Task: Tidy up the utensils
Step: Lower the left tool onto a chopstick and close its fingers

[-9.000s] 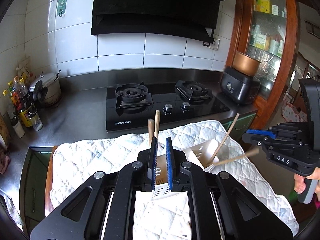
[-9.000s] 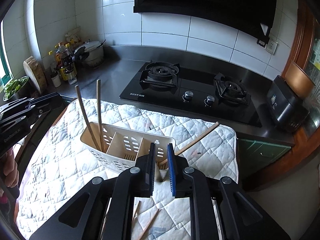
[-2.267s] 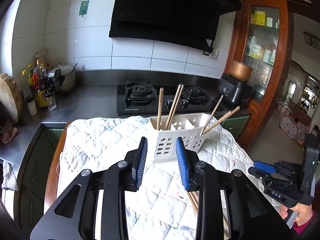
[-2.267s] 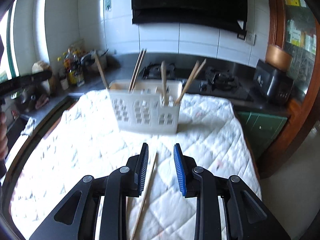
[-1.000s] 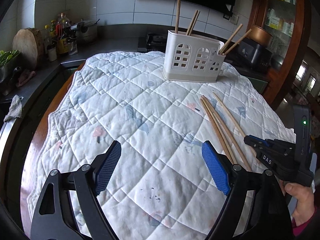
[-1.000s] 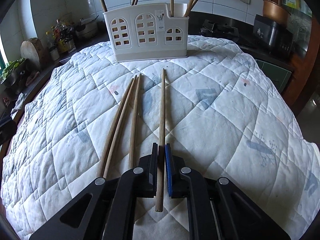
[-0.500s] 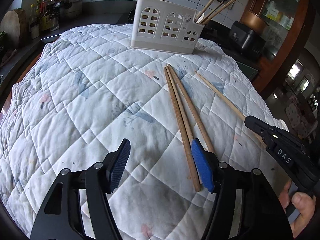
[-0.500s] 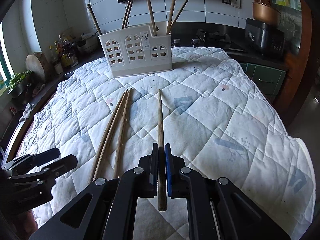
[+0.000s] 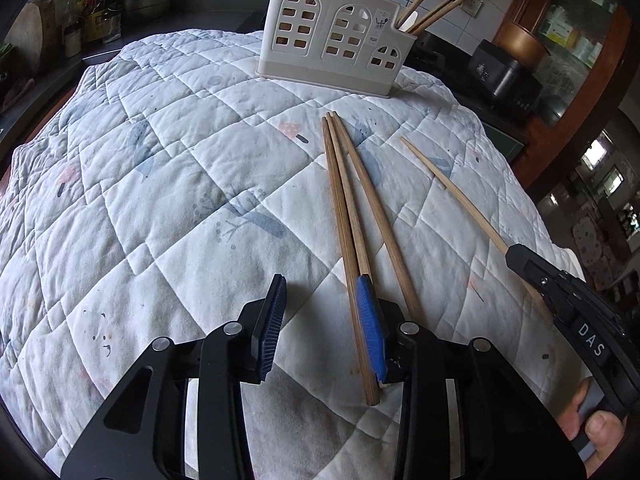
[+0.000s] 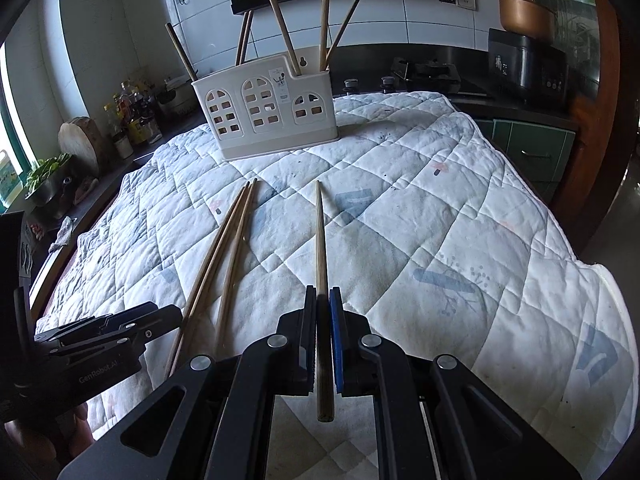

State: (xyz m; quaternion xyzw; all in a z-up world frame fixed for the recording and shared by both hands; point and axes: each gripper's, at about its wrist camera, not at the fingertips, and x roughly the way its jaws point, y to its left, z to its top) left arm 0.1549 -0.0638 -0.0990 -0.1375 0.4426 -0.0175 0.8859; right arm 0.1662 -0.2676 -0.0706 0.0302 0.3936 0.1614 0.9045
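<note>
Kitchen setting: tiled wall, dark counter with bottles [image 10: 132, 116] at the left, gas hob [image 10: 428, 72] behind. In front, a bench draped in a white quilted cloth [image 9: 160, 168].

At the far end of the cloth, a cream utensil holder [image 10: 264, 112] standing upright, arched cut-outs facing forward, several chopsticks poking up out of its compartments and leaning at different angles.

On the cloth, three loose chopsticks [image 9: 352, 208] lying flat, long axes running from near the holder back toward the cameras, far tips bunched together, near ends fanned slightly apart.

Right claw [image 10: 322, 336] clamped shut on a single chopstick [image 10: 320, 248], gripped near its thick end; long axis straight ahead along the fingers, thin tip aimed at the holder, butt end sticking out behind the pads. From the left wrist view, same chopstick [image 9: 452, 188] slanting away from the right claw [image 9: 520, 256], just beside the loose three but apart from them.

Left claw [image 9: 324, 320] spread open, low over the cloth, right finger [image 9: 370, 320] touching or just over the near ends of the loose chopsticks, left finger [image 9: 272, 320] on bare quilt; nothing gripped.
</note>
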